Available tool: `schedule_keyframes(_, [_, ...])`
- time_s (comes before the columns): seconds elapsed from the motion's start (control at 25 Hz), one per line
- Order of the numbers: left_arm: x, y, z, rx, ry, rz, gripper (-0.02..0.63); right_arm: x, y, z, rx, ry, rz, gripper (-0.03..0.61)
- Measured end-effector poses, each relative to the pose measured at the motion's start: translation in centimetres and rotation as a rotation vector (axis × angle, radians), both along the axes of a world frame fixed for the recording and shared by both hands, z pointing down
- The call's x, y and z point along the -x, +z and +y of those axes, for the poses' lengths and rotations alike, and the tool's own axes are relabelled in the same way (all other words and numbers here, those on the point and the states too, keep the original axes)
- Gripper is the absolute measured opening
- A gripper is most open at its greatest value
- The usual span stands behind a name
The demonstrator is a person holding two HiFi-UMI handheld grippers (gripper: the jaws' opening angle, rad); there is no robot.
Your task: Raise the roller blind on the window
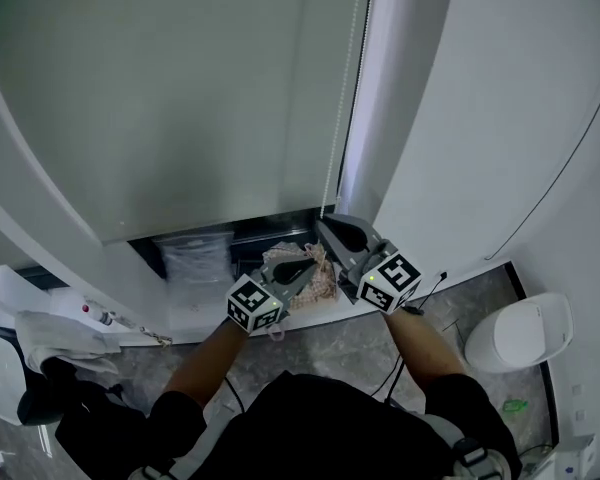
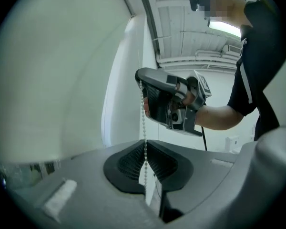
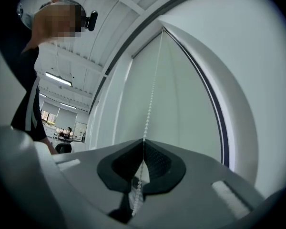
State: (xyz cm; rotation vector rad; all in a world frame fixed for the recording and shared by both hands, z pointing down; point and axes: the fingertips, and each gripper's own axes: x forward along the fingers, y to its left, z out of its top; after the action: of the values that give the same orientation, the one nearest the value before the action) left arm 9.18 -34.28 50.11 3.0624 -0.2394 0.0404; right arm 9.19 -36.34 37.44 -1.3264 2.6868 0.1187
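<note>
Beside roller blind [image 1: 180, 98], L gripper [image 1: 302, 268] & R gripper [image 1: 332, 230] both clamp bead chain [image 1: 347, 78].

Pale roller blind [image 1: 180, 98] hangs mostly lowered — white bead chain [image 1: 346, 88] straight down its right edge.

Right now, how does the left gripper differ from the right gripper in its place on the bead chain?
The right gripper grips the bead chain higher up; the left gripper grips it lower, beneath the right one. Above the right gripper the chain runs free up beside the roller blind; above the left gripper it leads straight into the right gripper's jaws. Both are shut on the same chain.
</note>
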Motion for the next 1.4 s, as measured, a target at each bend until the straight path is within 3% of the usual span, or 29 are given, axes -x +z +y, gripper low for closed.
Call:
schedule_keyframes(0.12, [0.2, 4.7, 1.1, 0.108, 0.052, -0.083, 0.02, 0.1, 4.8, 1.0, 0.079, -0.009, 0.029, 0.009])
schedule_keyframes(0.2, [0.8, 4.9, 0.8, 0.15, 0.055, -0.071, 0.025, -0.2, 5.4, 1.3, 0.084, -0.006, 0.04, 0.011])
schedule_keyframes(0.28, [1.4, 3.5, -0.3, 0.163, 0.047, -0.032, 0.103, -0.4, 5.2, 1.3, 0.079, -0.007, 0.066, 0.011])
schedule_keyframes(0.32, [1.8, 2.4, -1.0, 0.161, 0.04, -0.006, 0.111, -0.4, 5.1, 1.3, 0.078, -0.009, 0.074, 0.011])
schedule_keyframes(0.48, [2.9, -4.7, -3.4, 0.095, 0.046, 0.115, 0.129, -0.2, 5.1, 1.3, 0.092, -0.025, 0.05, 0.011])
schedule_keyframes(0.72, [0.2, -19.0, -1.8, -0.126, 0.171, 0.252, 0.129, 0.1, 5.0, 1.5, 0.085, -0.016, 0.045, 0.011])
schedule_keyframes(0.84, [-1.1, -22.9, -2.0, -0.126, 0.219, 0.316, 0.129, 0.5, 5.0, 1.6, 0.079, -0.023, 0.058, 0.011])
schedule_keyframes(1.0, [-2.0, -26.0, -2.2, -0.115, 0.256, 0.376, 0.129, 0.6, 5.4, 1.5, 0.089, -0.021, 0.064, 0.008])
schedule_keyframes(1.16, [-2.2, -26.5, -1.5, -0.125, 0.302, 0.376, 0.124, 0.7, 5.5, 1.5, 0.082, -0.019, 0.067, 0.008])
schedule_keyframes(1.24, [-2.1, -26.6, -1.5, -0.12, 0.296, 0.387, 0.027, 0.8, 5.4, 1.4, 0.077, -0.021, 0.072, 0.006])
schedule_keyframes(1.4, [-1.9, -26.5, -2.0, -0.121, 0.246, 0.378, 0.015, 0.6, 5.5, 1.2, 0.074, -0.013, 0.078, 0.006])
